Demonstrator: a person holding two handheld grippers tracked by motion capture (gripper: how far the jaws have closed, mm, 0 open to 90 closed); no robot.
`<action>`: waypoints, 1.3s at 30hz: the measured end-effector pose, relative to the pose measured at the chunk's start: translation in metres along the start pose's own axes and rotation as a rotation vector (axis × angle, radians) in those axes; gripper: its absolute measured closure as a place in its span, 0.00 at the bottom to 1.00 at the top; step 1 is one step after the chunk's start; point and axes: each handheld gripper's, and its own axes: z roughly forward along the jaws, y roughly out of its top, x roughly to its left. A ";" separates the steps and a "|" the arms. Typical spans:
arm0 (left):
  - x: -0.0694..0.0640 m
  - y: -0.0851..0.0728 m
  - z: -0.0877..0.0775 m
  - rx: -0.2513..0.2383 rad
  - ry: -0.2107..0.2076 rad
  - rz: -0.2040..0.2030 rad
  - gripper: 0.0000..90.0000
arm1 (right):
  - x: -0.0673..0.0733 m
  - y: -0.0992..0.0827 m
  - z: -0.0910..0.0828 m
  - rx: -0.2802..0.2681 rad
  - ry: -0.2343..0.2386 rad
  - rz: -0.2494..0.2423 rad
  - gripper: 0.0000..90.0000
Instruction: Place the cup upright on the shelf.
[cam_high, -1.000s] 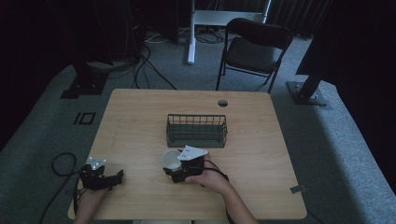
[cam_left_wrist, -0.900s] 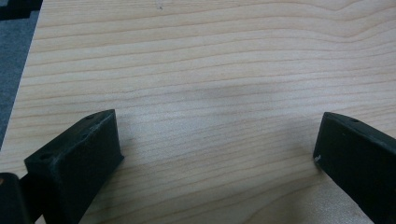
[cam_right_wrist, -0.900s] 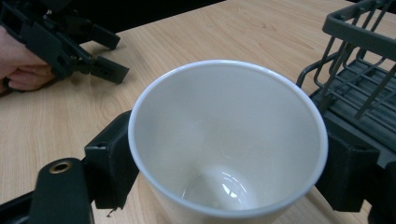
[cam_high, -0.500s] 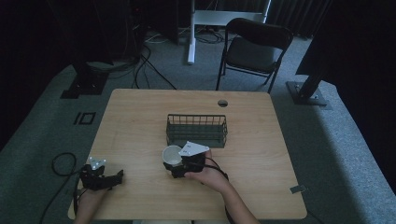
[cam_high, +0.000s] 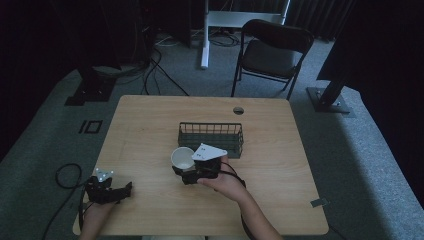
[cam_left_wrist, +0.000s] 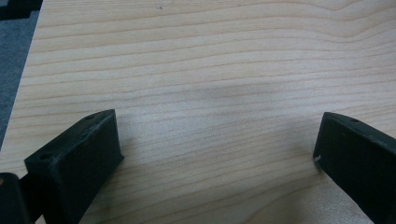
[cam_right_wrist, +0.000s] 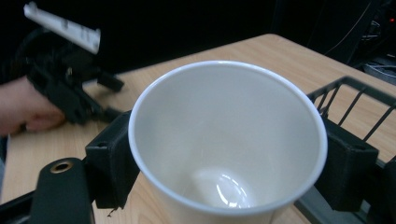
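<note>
A white paper cup (cam_high: 182, 158) (cam_right_wrist: 229, 140) is held just off the tabletop, its mouth tipped to the left, between the jaws of my right gripper (cam_high: 186, 170) (cam_right_wrist: 229, 163), which is shut on it. The cup is empty inside. A dark wire basket (cam_high: 211, 138) (cam_right_wrist: 355, 100) stands just behind and right of it, near the table's middle. My left gripper (cam_high: 122, 190) (cam_left_wrist: 217, 154) rests low over the bare wood at the front left corner, jaws wide open with nothing between them.
The wooden table (cam_high: 150, 125) has a small round grommet hole (cam_high: 238, 110) near its far edge. A black folding chair (cam_high: 272, 55) stands behind the table, and cables lie on the grey carpet at left.
My right gripper has lifted the cup a little and carried it slightly toward the basket. The left gripper has stayed in place.
</note>
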 end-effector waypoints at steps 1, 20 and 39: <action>0.000 0.000 0.000 -0.001 0.000 -0.001 0.01 | 0.000 0.000 0.000 0.000 0.000 0.000 0.22; 0.000 0.000 0.000 0.001 0.000 0.001 0.01 | -0.029 0.052 -0.011 -0.083 -0.152 0.014 0.22; 0.000 0.000 0.000 -0.002 0.001 -0.001 0.01 | -0.077 0.059 0.018 -0.081 -0.333 0.146 0.22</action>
